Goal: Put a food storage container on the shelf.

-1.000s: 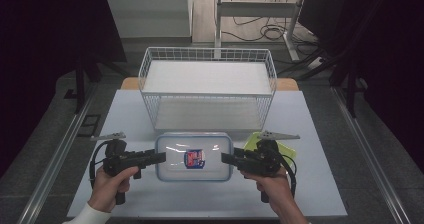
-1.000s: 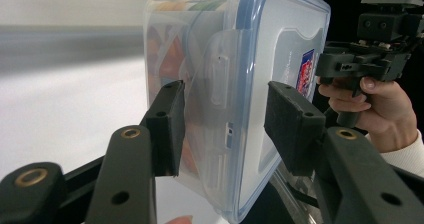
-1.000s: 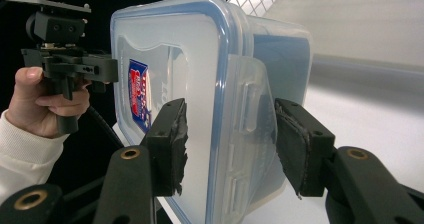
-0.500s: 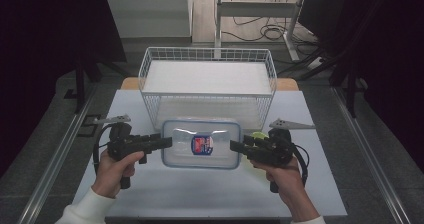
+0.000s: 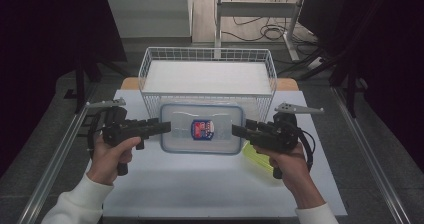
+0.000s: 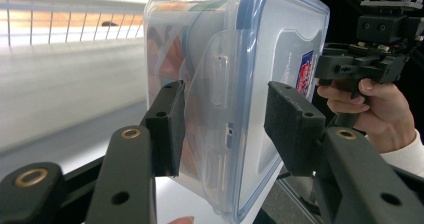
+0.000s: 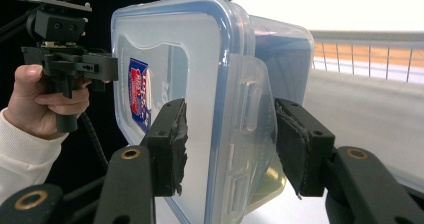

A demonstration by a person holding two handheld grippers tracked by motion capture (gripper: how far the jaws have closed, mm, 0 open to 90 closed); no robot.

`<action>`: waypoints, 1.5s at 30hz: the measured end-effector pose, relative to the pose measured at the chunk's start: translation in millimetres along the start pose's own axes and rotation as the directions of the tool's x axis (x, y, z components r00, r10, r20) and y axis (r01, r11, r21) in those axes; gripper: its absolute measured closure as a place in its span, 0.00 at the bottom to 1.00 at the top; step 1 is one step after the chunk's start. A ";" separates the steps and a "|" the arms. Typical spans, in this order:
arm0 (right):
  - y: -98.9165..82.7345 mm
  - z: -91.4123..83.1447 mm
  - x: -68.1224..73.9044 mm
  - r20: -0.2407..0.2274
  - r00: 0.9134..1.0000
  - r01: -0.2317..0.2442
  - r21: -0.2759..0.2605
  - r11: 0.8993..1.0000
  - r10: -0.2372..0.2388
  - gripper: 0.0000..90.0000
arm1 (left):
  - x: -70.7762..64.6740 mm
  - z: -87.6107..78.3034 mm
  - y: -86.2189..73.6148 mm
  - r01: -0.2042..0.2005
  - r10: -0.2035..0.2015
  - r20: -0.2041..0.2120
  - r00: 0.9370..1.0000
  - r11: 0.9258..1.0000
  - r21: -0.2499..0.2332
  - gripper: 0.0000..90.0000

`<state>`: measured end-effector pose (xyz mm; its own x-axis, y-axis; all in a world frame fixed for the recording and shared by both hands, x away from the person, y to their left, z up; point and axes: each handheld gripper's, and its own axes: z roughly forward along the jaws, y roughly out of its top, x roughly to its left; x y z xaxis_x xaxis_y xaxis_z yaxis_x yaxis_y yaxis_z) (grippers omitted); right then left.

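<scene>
Evidently shared for balance, the box (image 5: 202,129) hangs mid-frame before the basket (image 5: 207,76), left gripper (image 5: 164,126) and right gripper (image 5: 239,130) each pinching an end latch.

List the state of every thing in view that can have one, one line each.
Clear plastic food box with blue-rimmed lid: lid on, side flaps down, lifted between the two grippers.
Left gripper: jaws straddle the box's end flap; pads look apart from it.
Right gripper: jaws straddle the opposite end flap, one pad seemingly touching.
White wire basket: upright, nothing seen inside.
Yellow-green item: lying on the table, mostly hidden.
</scene>
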<state>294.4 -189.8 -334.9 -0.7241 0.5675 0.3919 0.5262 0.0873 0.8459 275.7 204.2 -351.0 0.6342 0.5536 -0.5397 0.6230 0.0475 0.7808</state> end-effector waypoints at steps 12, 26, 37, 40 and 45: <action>26.1 -1.8 -1.2 -0.014 0.999 0.036 -0.038 0.999 -0.036 0.54 | -8.9 -3.7 27.4 -0.046 0.045 -0.016 0.999 0.999 -0.024 0.58; 49.0 -5.2 -6.7 -0.002 0.998 0.055 -0.046 0.997 -0.055 0.54 | -6.6 3.7 49.6 -0.058 0.058 -0.007 0.998 0.998 -0.039 0.58; 77.9 9.4 -22.4 0.008 0.998 0.068 -0.021 0.997 -0.068 0.54 | 17.2 14.2 71.0 -0.032 0.033 0.010 0.999 0.998 -0.051 0.58; 84.5 15.1 -27.6 0.011 0.998 0.066 -0.017 0.998 -0.066 0.54 | 25.1 17.0 77.1 -0.020 0.020 0.014 1.000 0.999 -0.049 0.58; 95.9 23.8 -36.4 0.006 0.998 0.061 -0.014 0.998 -0.061 0.54 | 33.1 19.6 90.6 -0.018 0.018 0.008 1.000 0.999 -0.049 0.58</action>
<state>381.9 -182.6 -276.6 -0.7523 0.5659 0.3373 0.4748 0.1108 0.8731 362.1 210.5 -304.2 0.6488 0.5480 -0.5279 0.5886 0.0782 0.8046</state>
